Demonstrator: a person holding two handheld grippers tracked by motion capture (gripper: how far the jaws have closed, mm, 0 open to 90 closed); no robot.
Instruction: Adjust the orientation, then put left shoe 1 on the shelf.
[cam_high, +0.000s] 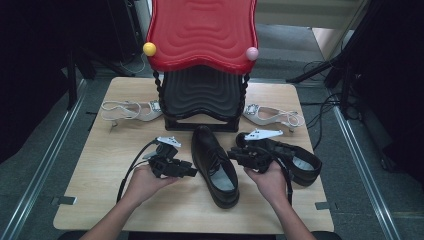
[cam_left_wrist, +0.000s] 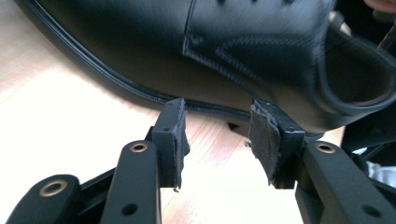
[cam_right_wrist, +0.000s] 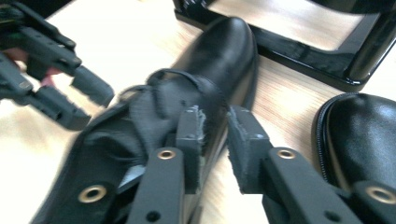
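A black leather lace-up shoe (cam_high: 215, 165) lies in the middle of the wooden table (cam_high: 100, 165), toe toward the rack. My left gripper (cam_high: 191, 171) sits at the shoe's left side, open, with its pads (cam_left_wrist: 176, 140) just short of the sole edge (cam_left_wrist: 140, 95) and nothing between them. My right gripper (cam_high: 233, 154) is at the shoe's right side. In the right gripper view it (cam_right_wrist: 215, 128) stands open over the shoe (cam_right_wrist: 224, 56), its left finger (cam_right_wrist: 189, 140) at the collar, and a gap shows between the pads. The left gripper (cam_right_wrist: 86, 105) appears beyond.
A second black shoe (cam_high: 300, 160) lies right of my right hand. A red and black shoe rack (cam_high: 202, 60) stands at the back, its black base (cam_right_wrist: 299, 51) close to the shoe's toe. One white sandal (cam_high: 130, 110) lies left of it, another (cam_high: 272, 116) to its right.
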